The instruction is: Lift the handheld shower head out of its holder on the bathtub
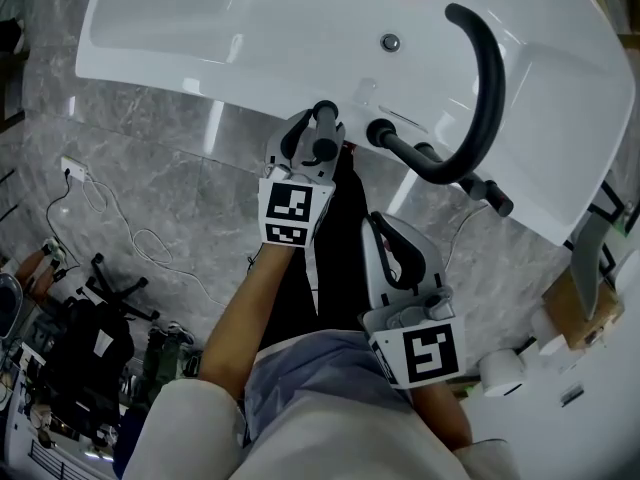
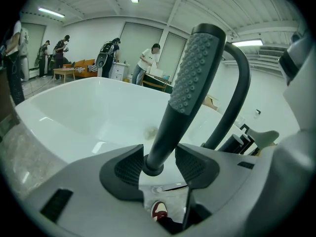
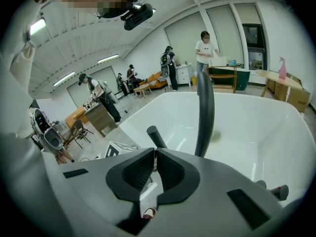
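The black handheld shower head [image 1: 325, 116] stands upright at the near rim of the white bathtub [image 1: 200, 28], its studded handle [image 2: 195, 73] rising between my left gripper's jaws. My left gripper [image 1: 318, 148] is open around the handle's lower end [image 2: 159, 164], with slim gaps at both pads. My right gripper [image 1: 380, 236] hangs lower and nearer to me, off the tub, shut with nothing between its pads [image 3: 155, 169]. From there the shower head [image 3: 155, 136] shows just beyond its tips.
A black arched faucet spout [image 1: 485, 88] and a black knob [image 1: 380, 131] stand on the rim right of the shower head. The drain [image 1: 390, 42] lies in the tub. Cables and black gear [image 1: 90, 338] sit on the marble floor at left, and people stand far behind.
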The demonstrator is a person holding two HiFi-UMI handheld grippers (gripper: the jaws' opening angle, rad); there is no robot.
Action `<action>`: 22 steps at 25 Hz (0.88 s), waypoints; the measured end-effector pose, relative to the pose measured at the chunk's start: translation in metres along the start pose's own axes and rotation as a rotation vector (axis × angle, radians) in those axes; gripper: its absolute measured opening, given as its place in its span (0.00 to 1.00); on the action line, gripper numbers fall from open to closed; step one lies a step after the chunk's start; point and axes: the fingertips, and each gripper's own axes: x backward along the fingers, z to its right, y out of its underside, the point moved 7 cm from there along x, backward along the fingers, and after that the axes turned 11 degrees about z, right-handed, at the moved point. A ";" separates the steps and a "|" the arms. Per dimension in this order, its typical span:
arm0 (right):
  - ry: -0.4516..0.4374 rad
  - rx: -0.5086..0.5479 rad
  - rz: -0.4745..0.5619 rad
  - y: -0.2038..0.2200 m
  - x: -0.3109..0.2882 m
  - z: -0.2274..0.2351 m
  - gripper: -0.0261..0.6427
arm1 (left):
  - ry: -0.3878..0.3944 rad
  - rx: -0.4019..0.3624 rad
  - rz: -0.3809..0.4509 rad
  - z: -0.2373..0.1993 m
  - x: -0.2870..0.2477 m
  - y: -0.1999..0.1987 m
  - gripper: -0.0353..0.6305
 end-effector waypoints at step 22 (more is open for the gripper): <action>0.011 -0.024 -0.022 0.010 -0.005 0.012 0.07 | -0.059 -0.095 -0.039 0.000 -0.022 0.020 0.28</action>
